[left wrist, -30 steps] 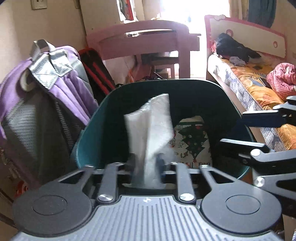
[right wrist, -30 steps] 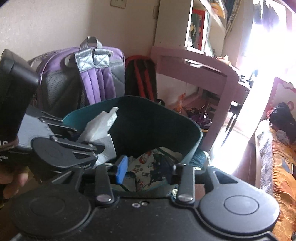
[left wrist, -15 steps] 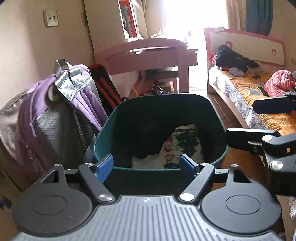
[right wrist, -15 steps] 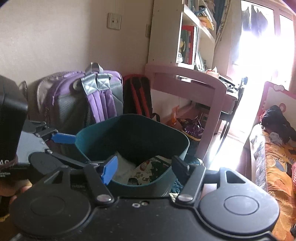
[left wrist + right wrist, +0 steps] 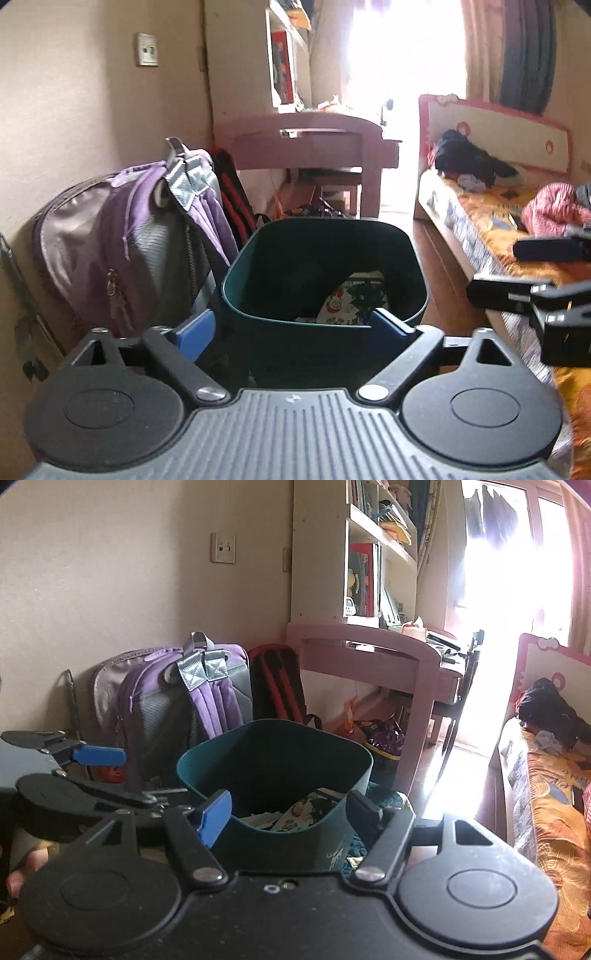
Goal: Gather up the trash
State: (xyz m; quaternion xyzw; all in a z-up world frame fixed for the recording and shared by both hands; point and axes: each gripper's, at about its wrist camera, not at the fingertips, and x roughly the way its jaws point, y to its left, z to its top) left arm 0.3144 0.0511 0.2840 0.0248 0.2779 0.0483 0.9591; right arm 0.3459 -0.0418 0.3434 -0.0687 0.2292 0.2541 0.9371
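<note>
Both claws, left (image 5: 291, 326) and right (image 5: 288, 812), just opened wide, empty (paper (image 5: 264, 819) already in bin (image 5: 362, 764)). Drop done; next, find more trash.

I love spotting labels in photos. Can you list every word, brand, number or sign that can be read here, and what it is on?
None can be read.
White marking on the teal bin: too blurred to read.
Printed wrapper inside the bin: pictures only, any lettering too small.
Book spines on the shelf: too blurred.
Wall plate: no readable marks.
</note>
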